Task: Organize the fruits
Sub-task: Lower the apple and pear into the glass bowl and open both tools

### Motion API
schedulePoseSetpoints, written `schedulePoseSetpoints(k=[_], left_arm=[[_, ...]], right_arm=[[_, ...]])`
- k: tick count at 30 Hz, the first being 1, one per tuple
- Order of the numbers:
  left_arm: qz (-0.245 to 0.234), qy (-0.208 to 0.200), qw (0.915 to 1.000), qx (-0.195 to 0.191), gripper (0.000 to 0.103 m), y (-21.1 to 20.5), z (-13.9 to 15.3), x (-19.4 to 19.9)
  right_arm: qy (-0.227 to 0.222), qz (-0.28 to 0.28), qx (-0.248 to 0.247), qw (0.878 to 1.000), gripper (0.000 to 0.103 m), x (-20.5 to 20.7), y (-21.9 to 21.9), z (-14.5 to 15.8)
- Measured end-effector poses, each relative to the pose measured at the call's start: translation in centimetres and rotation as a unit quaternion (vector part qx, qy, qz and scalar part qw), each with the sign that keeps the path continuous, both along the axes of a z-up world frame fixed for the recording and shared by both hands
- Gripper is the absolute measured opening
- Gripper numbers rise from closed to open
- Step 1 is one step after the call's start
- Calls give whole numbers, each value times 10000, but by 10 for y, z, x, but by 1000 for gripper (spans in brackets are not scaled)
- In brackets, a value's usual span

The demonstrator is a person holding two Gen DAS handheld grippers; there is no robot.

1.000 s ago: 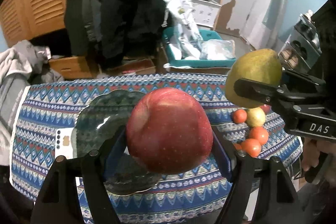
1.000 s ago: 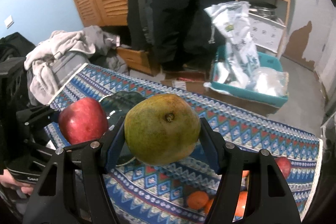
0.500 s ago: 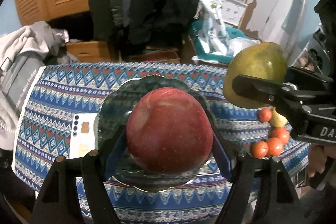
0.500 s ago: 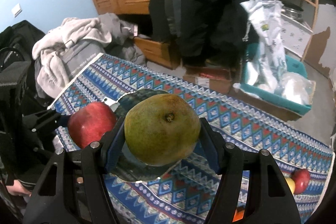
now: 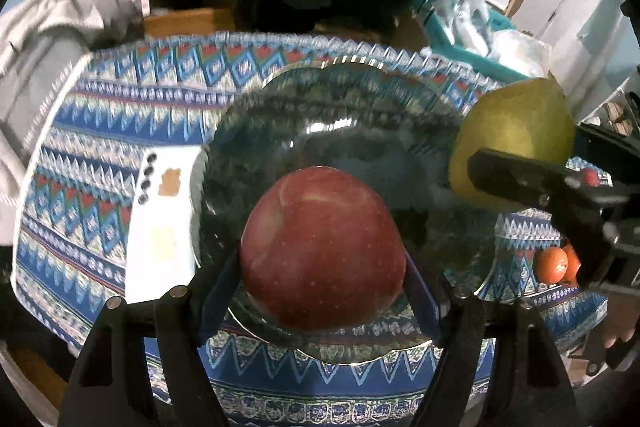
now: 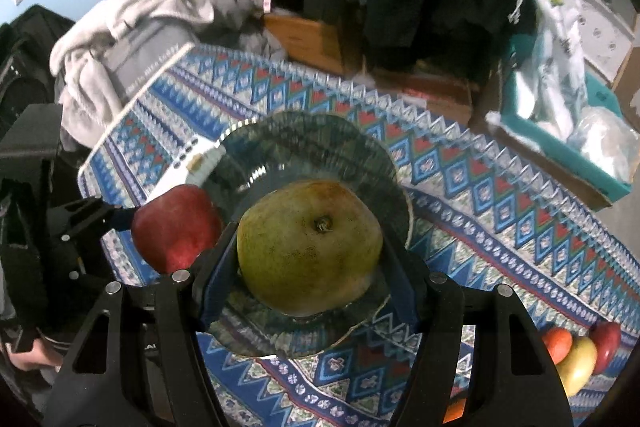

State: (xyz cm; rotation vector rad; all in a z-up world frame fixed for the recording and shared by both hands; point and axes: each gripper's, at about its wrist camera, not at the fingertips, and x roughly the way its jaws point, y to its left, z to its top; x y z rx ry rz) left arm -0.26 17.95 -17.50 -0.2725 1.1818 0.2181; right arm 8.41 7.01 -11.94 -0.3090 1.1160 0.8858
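Red and green fill the foreground: the left gripper (image 5: 322,291) is clamped on a round red apple (image 5: 322,247), the right gripper (image 6: 308,267) on a green-yellow pear (image 6: 310,247), both fruits poised above a dark green scalloped glass plate (image 5: 340,115) on the blue patterned tabletop (image 5: 100,131). Each gripper is spread only as wide as its fruit, pads pressed to the sides. With 2 fruits over 1 dish and the grippers near each other, a bump looks possible, and a release from above could send a round fruit rolling off the shallow rim. Beside the plate lies a white phone (image 5: 160,227); farther right wait small orange and yellow fruits (image 6: 576,355). Beyond, grey clothing (image 6: 132,19) is heaped.
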Motion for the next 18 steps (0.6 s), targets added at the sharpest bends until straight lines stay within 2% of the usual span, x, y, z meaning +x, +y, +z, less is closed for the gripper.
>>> schedulePoseSetpoints(k=[6,9,14,18], left_arm=[[-32,318,9995,-10,78,-2,-23,2],[-47,450,9988,-172,78,-2,-32,2],[-79,727,9972,-162,78,-6,-44,4],[-64,763,9969,-169,78,-7,-48,4]], right_arm=[[327,103,-238,9991,67,-2,6,-32],[400,117,-376,9984,67,-3,5,-43],[489,94,-482,9976,67,-2,4,-54],[462,123,-496,9976,67,-4,5,-56]])
